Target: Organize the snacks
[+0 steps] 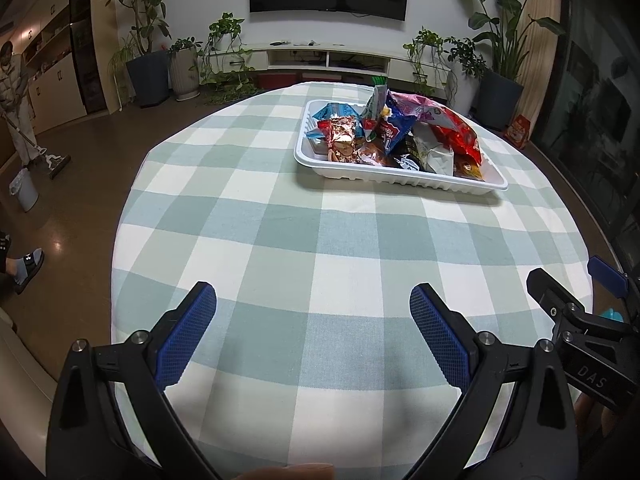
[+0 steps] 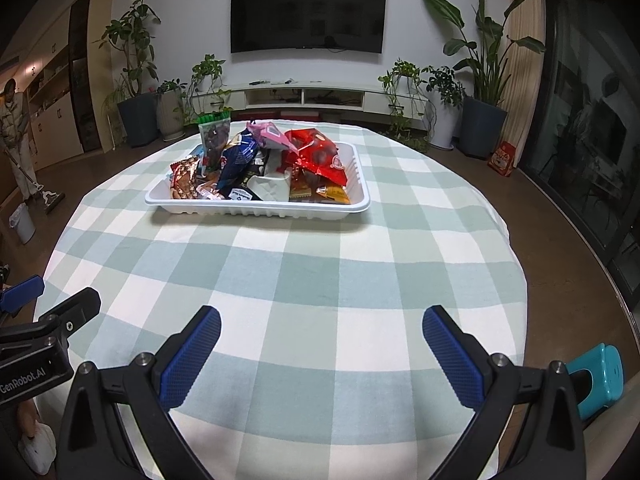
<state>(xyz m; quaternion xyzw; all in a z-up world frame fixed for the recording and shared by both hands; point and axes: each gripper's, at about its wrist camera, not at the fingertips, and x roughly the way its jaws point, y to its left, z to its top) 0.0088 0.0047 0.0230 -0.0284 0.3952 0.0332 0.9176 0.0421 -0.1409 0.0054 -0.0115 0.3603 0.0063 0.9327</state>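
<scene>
A white plastic tray (image 1: 400, 182) stands on the far part of the checked tablecloth, piled with several snack packets: a red bag (image 1: 460, 132), a blue bag (image 1: 396, 130), a gold-red packet (image 1: 340, 136). It also shows in the right wrist view (image 2: 256, 210), with the red bag (image 2: 316, 154) and a dark packet with a green top (image 2: 215, 136). My left gripper (image 1: 314, 300) is open and empty over the near table. My right gripper (image 2: 322, 324) is open and empty, well short of the tray; its side shows in the left wrist view (image 1: 580, 312).
The green-and-white checked tablecloth (image 2: 320, 264) covers a round table. A teal stool (image 2: 600, 380) stands at the near right. A person mops the floor at far left (image 1: 16, 92). Potted plants and a TV stand line the back wall.
</scene>
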